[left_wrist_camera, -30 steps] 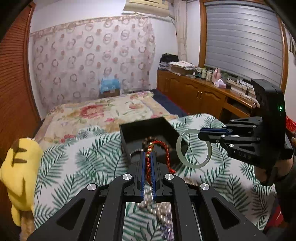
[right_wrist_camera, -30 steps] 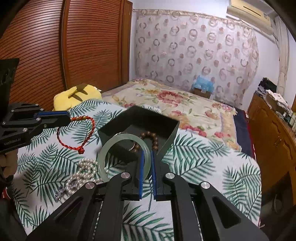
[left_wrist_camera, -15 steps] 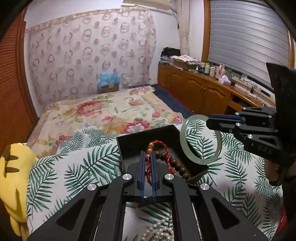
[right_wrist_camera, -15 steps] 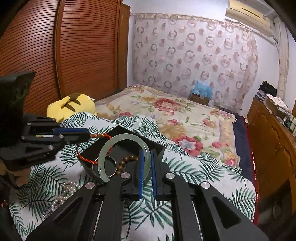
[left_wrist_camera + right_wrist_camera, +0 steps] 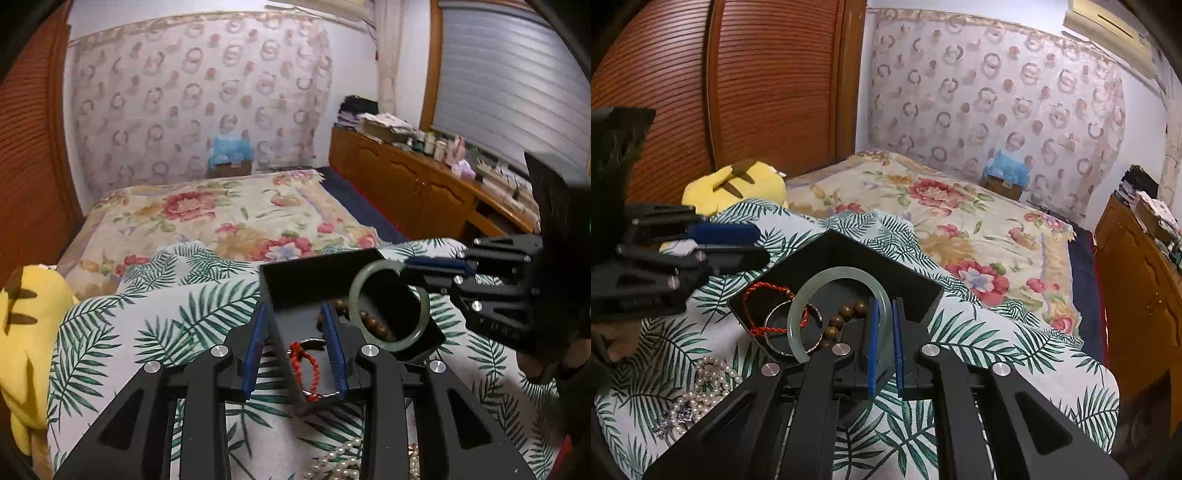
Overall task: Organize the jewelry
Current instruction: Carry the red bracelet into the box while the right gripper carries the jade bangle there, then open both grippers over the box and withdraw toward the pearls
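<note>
Palm-print bedspread [image 5: 979, 332] carries our black box [image 5: 886, 269]; left gripper [image 5: 295, 332] apart, right gripper [image 5: 884, 332] clamps jade bangle [image 5: 827, 280]; shuttered window [image 5: 509, 81].

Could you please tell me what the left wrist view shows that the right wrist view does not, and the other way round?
Only the left wrist view shows the shuttered window and the open left gripper straddling the box's near corner. Only the right wrist view shows the wooden slatted doors, the silver ring in the box, and the right gripper from behind, shut on the jade bangle. Both share the black box, red cord bracelet, brown beads, pearls, yellow plush and floral bed.
</note>
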The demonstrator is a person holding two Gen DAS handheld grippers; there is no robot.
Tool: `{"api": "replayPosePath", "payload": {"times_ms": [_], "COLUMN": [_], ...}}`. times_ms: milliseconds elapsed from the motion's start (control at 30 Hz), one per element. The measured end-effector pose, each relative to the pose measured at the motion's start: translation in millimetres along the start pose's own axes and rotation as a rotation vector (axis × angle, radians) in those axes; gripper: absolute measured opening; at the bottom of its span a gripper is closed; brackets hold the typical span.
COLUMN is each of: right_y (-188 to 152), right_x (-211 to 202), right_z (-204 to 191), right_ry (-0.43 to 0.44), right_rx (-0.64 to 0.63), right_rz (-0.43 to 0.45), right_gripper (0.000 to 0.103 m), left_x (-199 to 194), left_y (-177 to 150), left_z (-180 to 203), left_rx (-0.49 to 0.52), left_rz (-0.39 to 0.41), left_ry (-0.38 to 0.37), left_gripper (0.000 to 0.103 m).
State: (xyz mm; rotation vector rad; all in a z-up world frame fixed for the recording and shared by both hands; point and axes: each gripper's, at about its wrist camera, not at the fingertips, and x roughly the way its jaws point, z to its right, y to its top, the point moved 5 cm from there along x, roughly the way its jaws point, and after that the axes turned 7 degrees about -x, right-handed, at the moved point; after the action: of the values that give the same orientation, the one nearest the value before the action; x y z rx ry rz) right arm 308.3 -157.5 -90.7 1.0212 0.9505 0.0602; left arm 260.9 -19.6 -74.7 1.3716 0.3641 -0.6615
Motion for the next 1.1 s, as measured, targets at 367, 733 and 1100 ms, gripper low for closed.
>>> {"api": "replayPosePath", "payload": {"times_ms": [367, 733, 1100], "right_y": [-4.4, -5.7, -24.5], "right_x": [22.2, 12.0, -40.8], "right_z": [-23.7, -15.9, -34.0], "right_ry": [0.017, 0.011, 0.040], "right_rx": [-0.058, -0.014, 0.033], "right_rz": [-0.062, -0.055, -0.007], "right_gripper": [0.009, 0.010, 0.010], "left_x": [-11.0, -10.3, -33.7], "left_y": [10.8, 10.9, 7.3], "left_z": [-28.7, -32.2, -8.3], "left_rx": [-0.042, -0.028, 0.039], "left_rz": [0.037, 0.037, 0.046], "left_ry": [0.036, 0.054, 0.051], "left_gripper": [0.037, 0.039, 0.046]}}
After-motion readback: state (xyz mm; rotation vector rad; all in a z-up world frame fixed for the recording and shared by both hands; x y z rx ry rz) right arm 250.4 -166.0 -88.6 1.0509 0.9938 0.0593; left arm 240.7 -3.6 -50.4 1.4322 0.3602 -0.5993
